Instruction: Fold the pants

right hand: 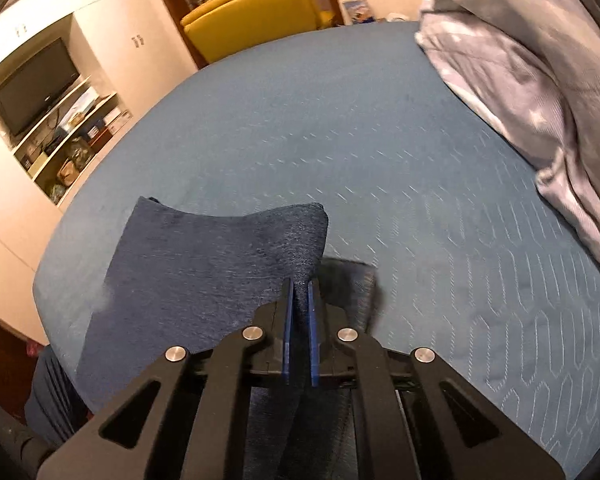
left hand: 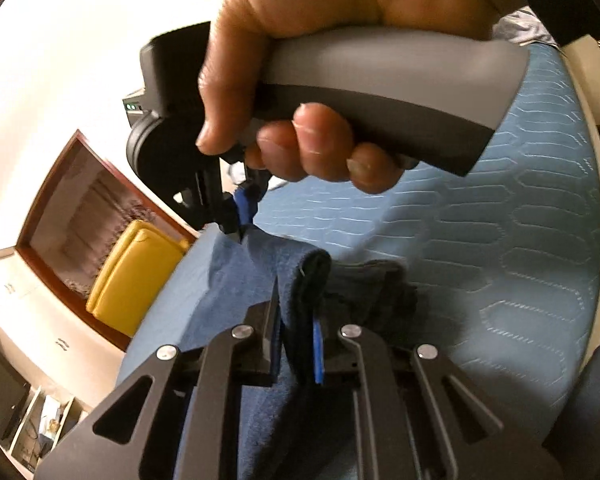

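The pants (right hand: 204, 264) are dark blue fabric, lying on a light blue quilted bed cover (right hand: 380, 160). My right gripper (right hand: 300, 292) is shut on a fold of the pants and lifts it a little. In the left wrist view my left gripper (left hand: 296, 312) is shut on a thick dark edge of the pants (left hand: 260, 264). The right gripper (left hand: 240, 224) shows there too, held in a hand (left hand: 300, 80), its tips pinching the same fabric farther along.
A grey patterned duvet (right hand: 540, 80) lies bunched on the right side of the bed. A yellow chair (right hand: 256, 12) stands past the far edge. White cupboards with a TV (right hand: 36, 88) and shelves stand to the left.
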Motion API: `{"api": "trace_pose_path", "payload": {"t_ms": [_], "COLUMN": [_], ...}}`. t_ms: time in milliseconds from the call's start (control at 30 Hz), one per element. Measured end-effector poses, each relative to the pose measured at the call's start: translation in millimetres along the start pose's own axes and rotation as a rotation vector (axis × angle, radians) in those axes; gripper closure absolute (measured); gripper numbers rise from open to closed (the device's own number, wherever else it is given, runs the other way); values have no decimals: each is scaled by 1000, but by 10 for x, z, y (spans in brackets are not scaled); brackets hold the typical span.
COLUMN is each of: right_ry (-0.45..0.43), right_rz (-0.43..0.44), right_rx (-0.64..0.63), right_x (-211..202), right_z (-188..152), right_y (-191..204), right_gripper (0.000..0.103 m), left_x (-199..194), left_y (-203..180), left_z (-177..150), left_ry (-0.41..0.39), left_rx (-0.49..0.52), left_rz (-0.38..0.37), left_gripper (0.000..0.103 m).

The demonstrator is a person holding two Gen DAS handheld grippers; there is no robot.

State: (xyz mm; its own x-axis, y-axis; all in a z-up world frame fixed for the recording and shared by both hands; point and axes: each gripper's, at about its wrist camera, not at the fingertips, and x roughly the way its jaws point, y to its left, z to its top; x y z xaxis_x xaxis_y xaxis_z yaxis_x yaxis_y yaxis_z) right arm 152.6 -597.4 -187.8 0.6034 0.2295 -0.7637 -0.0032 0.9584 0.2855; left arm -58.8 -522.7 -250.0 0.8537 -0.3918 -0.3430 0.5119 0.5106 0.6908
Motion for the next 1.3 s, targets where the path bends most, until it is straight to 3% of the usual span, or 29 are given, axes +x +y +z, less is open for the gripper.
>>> {"api": "trace_pose_path", "payload": {"t_ms": [300, 467, 567, 600, 633, 667, 733, 800, 867, 900, 933, 1033, 1067, 1200, 1233, 1300], "right_ry": [18, 22, 16, 12, 9, 5, -4, -27, -87, -112, -156, -216, -224, -181, -159, -102], "right_rz": [-65, -78, -84, -82, -82, -82, -92, -119, -196, -221, -235, -247, -246, -280, -284, -297], "right_rx": [-38, -60, -58, -55, -54, -54, -58, -62, -40, -27, -8, 31, 31, 34, 36, 47], "right_x": [227, 292, 312, 307, 297, 288, 259, 179, -22, -126, -295, -555, -588, -410, -331, -173], "right_z": [-159, -207, -233, -235, -231, -229, -235, -254, -279, -310, -350, -495, -558, -861, -916, -1040], "right_y": [-59, -51, -51, -56, -61, -64, -47, -4, 33, 59, 101, 252, 319, 547, 573, 545], "right_gripper": [98, 97, 97, 97, 97, 96, 96, 96, 91, 88, 87, 85, 85, 85, 85, 85], "left_x": [149, 232, 276, 208, 141, 28, -114, -158, -9, 84, 209, 810, 1093, 1722, 1795, 2032], "left_y": [-93, 44, 278, 391, 458, 575, 794, 1151, 1602, 1779, 1944, 2193, 2236, 2045, 1943, 1734], "left_z": [-42, -84, -110, -116, -118, -143, -173, -254, -355, -386, -412, -400, -401, -322, -365, -343], "left_ry": [64, 66, 68, 48, 32, 12, 2, 29, 79, 98, 114, 205, 249, 332, 358, 408], "left_rx": [-57, -129, -193, -230, -255, -290, -352, -496, -653, -699, -730, -730, -741, -704, -683, -634], "left_rz": [-77, -111, -131, -156, -164, -175, -210, -237, -200, -170, -156, -294, -376, -569, -592, -566], "left_gripper": [91, 85, 63, 45, 35, 34, 33, 35, 47, 57, 60, 67, 71, 71, 70, 70]}}
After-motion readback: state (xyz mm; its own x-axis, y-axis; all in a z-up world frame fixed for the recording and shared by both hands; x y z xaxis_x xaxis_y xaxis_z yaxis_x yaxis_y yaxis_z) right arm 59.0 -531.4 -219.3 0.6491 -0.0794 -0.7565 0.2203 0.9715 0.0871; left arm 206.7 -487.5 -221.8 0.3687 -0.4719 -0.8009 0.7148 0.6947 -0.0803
